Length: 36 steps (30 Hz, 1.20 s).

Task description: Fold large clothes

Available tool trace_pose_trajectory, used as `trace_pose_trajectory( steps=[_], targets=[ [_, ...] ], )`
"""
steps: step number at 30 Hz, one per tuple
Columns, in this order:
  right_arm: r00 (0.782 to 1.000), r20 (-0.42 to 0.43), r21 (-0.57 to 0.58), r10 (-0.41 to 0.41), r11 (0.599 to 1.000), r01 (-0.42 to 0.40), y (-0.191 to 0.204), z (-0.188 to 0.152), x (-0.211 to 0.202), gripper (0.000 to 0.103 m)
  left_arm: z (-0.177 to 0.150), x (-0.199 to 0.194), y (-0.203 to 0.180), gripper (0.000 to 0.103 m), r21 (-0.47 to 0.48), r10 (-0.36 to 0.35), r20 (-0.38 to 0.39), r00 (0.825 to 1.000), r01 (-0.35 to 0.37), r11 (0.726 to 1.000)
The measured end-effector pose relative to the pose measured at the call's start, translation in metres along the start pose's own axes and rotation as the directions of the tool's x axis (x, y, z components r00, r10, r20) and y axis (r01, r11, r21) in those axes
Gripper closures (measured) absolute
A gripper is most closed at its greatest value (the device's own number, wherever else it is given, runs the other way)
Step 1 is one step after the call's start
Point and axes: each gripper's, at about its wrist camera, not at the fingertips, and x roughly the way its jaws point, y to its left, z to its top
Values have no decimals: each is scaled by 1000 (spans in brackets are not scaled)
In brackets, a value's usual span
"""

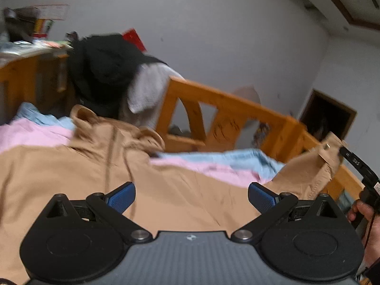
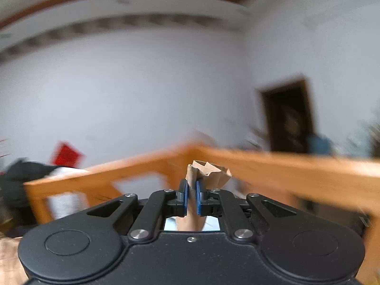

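Tan garment [image 1: 71, 173] spread over pink and blue sheet [image 1: 225, 163] on bed. Wooden rail [image 1: 228, 114] beyond; dark clothes [image 1: 104, 71] heaped on it, possibly a jacket. Left gripper [image 1: 191, 197] jaws wide, empty. Right gripper [image 2: 192, 196] pinches lifted tan corner. Grey walls.

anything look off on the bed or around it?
Nothing damaged or spilled. The tan garment lies rumpled, its hood bunched near the rail. The right gripper pinches one corner of it; the left gripper is open and holds nothing. Dark and grey clothes hang heaped over the bed end.
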Motion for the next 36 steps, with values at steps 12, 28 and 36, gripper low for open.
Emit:
trace_pose_trajectory(
  steps=[12, 28, 36],
  targets=[
    [760, -169, -211, 628, 730, -650, 215, -48, -77, 97, 6, -62, 121, 1, -337, 1, 18, 1000, 5, 942],
    [660, -368, -422, 655, 515, -746, 241, -159, -151, 97, -55, 42, 192, 1, -656, -215, -269, 939, -15, 755],
    [588, -404, -576, 701, 305, -759, 244, -187, -185, 97, -60, 67, 182, 60, -566, -86, -450, 889, -209, 797]
  ],
)
